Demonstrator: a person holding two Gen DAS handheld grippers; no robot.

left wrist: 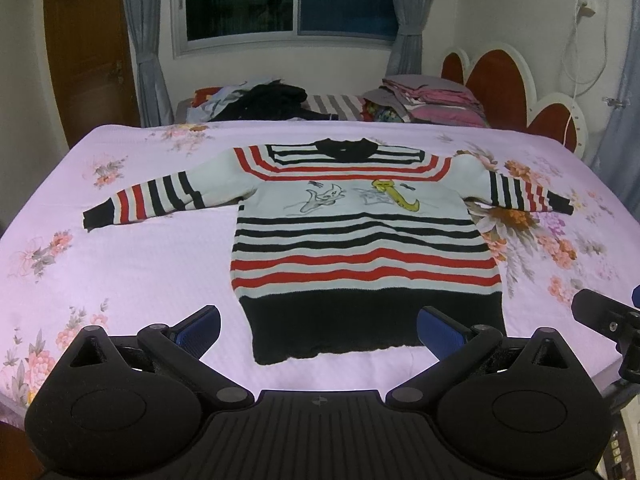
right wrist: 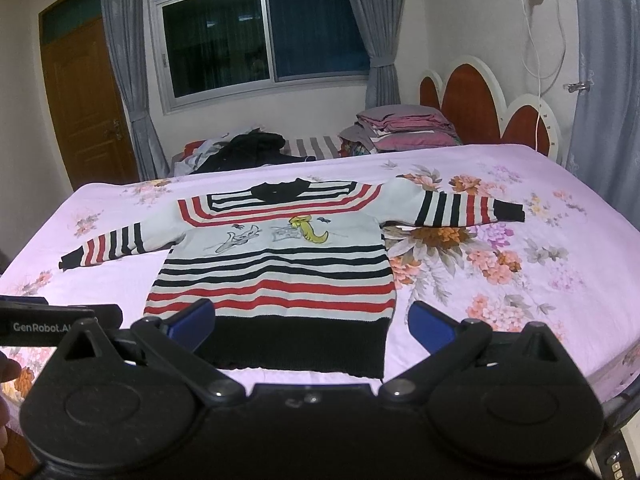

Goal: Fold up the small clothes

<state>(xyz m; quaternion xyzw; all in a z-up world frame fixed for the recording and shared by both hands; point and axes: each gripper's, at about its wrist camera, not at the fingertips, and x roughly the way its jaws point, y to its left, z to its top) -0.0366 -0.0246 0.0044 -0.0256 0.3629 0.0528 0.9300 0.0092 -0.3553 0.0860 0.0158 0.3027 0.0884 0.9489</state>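
A small striped sweater (left wrist: 360,240), white with red and black bands and a black hem, lies flat and face up on the bed, both sleeves spread out. It also shows in the right wrist view (right wrist: 276,276). My left gripper (left wrist: 318,330) is open and empty, hovering just before the sweater's black hem. My right gripper (right wrist: 312,326) is open and empty, above the hem's right part. The right gripper's body shows at the right edge of the left wrist view (left wrist: 608,320); the left one shows at the left edge of the right wrist view (right wrist: 56,324).
The bed has a pink floral sheet (left wrist: 120,264). A pile of dark clothes (left wrist: 268,102) and folded pink bedding (left wrist: 432,100) lie on a second bed behind. A red headboard (left wrist: 496,72) stands at the right, a door (left wrist: 84,52) at the left.
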